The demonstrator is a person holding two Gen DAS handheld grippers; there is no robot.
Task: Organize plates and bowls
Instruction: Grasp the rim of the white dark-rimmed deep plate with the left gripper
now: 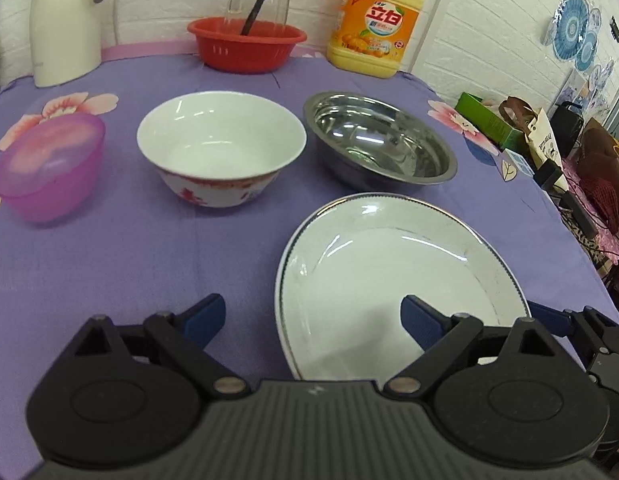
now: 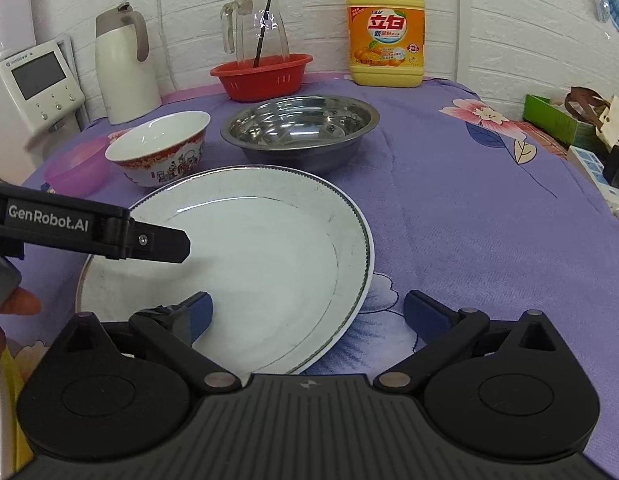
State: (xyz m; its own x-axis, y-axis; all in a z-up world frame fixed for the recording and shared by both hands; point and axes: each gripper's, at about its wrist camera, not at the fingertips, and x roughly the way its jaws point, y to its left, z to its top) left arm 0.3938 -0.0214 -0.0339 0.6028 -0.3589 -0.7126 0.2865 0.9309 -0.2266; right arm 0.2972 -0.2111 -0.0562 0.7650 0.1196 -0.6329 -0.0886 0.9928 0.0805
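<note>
Grippers hovering over counter [image 2: 449, 184]: left gripper [image 1: 313, 320] gaping wide, empty; right gripper [image 2: 307, 312] likewise, straddling white plate [image 2: 249, 248] rim.

Left gripper [image 1: 312, 318] angled down, fingers [image 1: 203, 316] spread wide, nothing between the pads. Right gripper [image 2: 307, 312] same story: tilted down, fingers [image 2: 425, 314] wide apart, nothing clamped. In the right wrist view the left gripper's finger comes in from the left edge, slightly ahead of the right one. Part of a hand [image 2: 11, 312] shows at that edge, wrapped on the left gripper's grip.
</note>
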